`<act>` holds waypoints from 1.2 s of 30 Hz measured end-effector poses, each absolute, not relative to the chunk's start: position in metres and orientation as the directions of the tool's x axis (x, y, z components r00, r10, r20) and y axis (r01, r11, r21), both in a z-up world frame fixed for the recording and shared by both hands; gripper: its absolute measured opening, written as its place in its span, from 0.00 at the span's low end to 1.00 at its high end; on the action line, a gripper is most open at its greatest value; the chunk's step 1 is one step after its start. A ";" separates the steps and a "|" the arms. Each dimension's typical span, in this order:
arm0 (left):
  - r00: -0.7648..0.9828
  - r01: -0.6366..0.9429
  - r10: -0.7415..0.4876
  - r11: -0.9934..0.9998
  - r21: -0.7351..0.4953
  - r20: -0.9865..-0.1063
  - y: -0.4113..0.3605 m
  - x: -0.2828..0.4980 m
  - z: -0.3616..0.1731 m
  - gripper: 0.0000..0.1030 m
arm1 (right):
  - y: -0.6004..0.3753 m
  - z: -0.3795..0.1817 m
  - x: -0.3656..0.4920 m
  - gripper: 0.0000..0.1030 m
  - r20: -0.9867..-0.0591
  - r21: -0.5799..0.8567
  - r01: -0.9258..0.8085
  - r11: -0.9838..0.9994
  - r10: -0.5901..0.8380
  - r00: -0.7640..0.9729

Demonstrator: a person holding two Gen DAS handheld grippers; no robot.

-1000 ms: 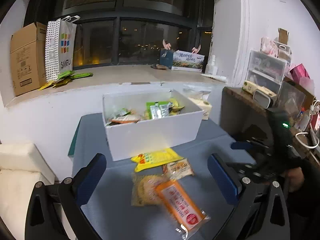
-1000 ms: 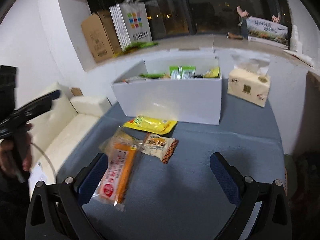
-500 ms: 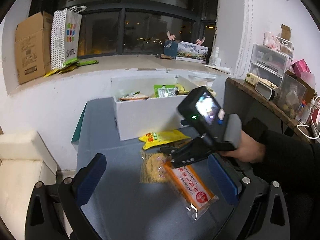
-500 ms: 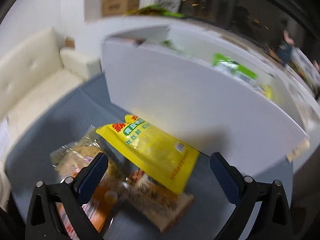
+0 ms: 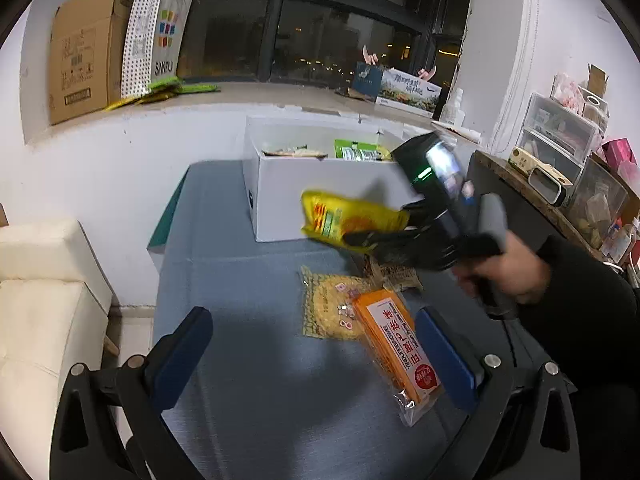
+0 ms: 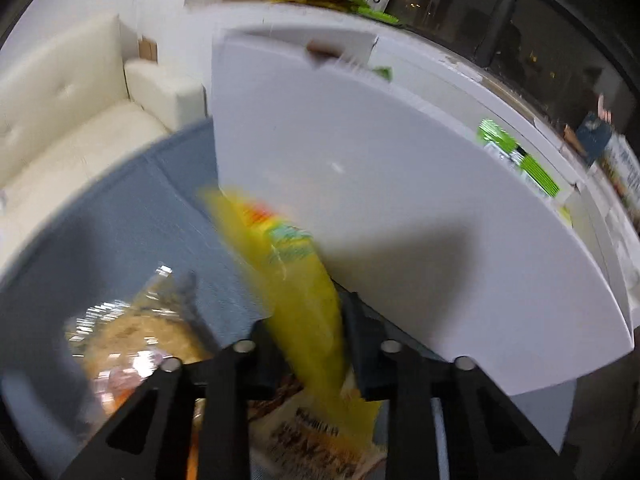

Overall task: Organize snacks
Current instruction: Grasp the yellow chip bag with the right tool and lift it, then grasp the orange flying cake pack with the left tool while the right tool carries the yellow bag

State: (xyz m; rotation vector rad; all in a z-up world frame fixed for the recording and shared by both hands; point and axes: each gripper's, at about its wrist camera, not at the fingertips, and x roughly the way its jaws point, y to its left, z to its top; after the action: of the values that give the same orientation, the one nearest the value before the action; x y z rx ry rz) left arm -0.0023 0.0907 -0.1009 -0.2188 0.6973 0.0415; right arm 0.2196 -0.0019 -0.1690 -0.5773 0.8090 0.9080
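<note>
1. Your right tool (image 6: pixel 308 344) has just clamped shut on one end of the yellow snack packet (image 5: pixel 352 220). The packet hangs lifted off the worktop (image 5: pixel 248 280), just in front of the white box (image 5: pixel 320 196). It's an edge grip, so a fast swing could slip it out.
2. The box's near wall is close. Lift too low and the packet snags the rim.
3. Your left tool (image 5: pixel 316 356) is wide open and empty, near the orange packet (image 5: pixel 396 344). Dropping further could shove it off the near edge.
</note>
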 end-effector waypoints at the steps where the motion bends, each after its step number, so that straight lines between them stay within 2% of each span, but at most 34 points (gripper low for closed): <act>1: 0.760 -0.108 -0.041 0.976 -0.189 -0.648 0.090 0.001 -0.103 1.00 | -0.008 -0.164 0.219 0.20 -0.805 -0.081 -0.855 0.512 0.472 0.359; 7: 0.668 -0.082 -0.146 0.960 -0.267 -0.730 0.072 0.029 -0.123 1.00 | -0.061 -0.120 0.214 0.19 -0.741 0.080 -0.825 0.559 0.587 0.325; 12: 0.595 -0.101 -0.151 0.960 -0.260 -0.789 0.036 0.055 -0.143 1.00 | -0.113 -0.089 0.203 0.19 -0.684 0.129 -0.788 0.602 0.629 0.369; 16: 0.544 -0.171 -0.112 0.955 -0.240 -0.832 0.008 0.080 -0.158 1.00 | -0.155 -0.067 0.185 0.19 -0.641 0.163 -0.759 0.631 0.652 0.405; 21: 0.463 -0.223 0.029 0.971 -0.085 -0.886 -0.016 0.106 -0.180 1.00 | -0.190 -0.059 0.165 0.19 -0.610 0.190 -0.746 0.639 0.672 0.420; 24: 0.415 -0.230 0.070 0.973 -0.030 -0.907 -0.021 0.111 -0.196 0.99 | -0.204 -0.058 0.154 0.19 -0.600 0.197 -0.745 0.637 0.680 0.423; 26: 0.453 -0.200 0.084 0.980 -0.009 -0.888 -0.026 0.108 -0.194 0.94 | -0.208 -0.060 0.152 0.19 -0.595 0.199 -0.745 0.637 0.682 0.424; 27: 0.465 -0.194 0.087 0.981 -0.005 -0.881 -0.025 0.106 -0.192 0.80 | -0.211 -0.061 0.150 0.19 -0.594 0.209 -0.744 0.634 0.687 0.418; 29: 0.492 -0.170 0.059 0.985 -0.030 -0.869 -0.021 0.099 -0.185 0.62 | -0.213 -0.065 0.151 0.19 -0.593 0.221 -0.741 0.633 0.691 0.413; 36: 0.594 -0.120 -0.068 0.978 -0.172 -0.802 0.003 0.061 -0.155 0.58 | -0.213 -0.076 0.150 0.19 -0.602 0.254 -0.737 0.627 0.699 0.387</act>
State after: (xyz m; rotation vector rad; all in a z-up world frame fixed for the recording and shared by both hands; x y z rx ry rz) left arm 0.0613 0.0025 -0.1552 -0.2172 0.9362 0.0309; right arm 0.1502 -0.2135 -0.0765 -0.0576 0.7362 0.9141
